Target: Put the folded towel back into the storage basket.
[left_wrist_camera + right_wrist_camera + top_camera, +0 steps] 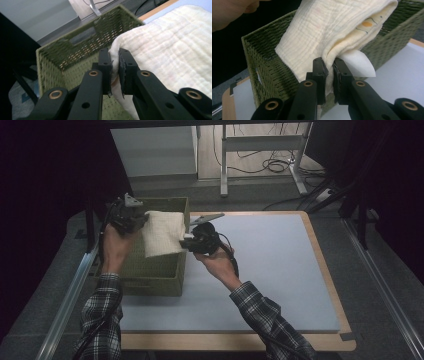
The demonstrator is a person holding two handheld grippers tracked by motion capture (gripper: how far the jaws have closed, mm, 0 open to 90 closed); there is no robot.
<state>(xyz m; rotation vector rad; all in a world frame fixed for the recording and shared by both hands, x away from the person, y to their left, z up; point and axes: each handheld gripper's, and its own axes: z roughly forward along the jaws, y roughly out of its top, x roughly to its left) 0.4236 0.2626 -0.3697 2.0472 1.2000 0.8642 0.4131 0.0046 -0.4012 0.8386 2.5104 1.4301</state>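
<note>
Cloth (162, 234), soft and pale yellow, hangs folded in the air right over the green woven basket (155, 272). You hold it at two spots. Your left tool (142, 221) pinches the cloth's left edge, and in the left gripper view the cloth (170, 50) is squeezed tight between the two black jaws. Your right tool (186, 239) pinches the cloth's right edge, and in the right gripper view a fold of cloth (329, 30) is pressed between its jaws, with a white tag (358, 65) sticking out beside them. The basket (269, 72) sits under and behind the cloth, at the left end of the light blue surface (270, 270). Your sleeves are plaid.
</note>
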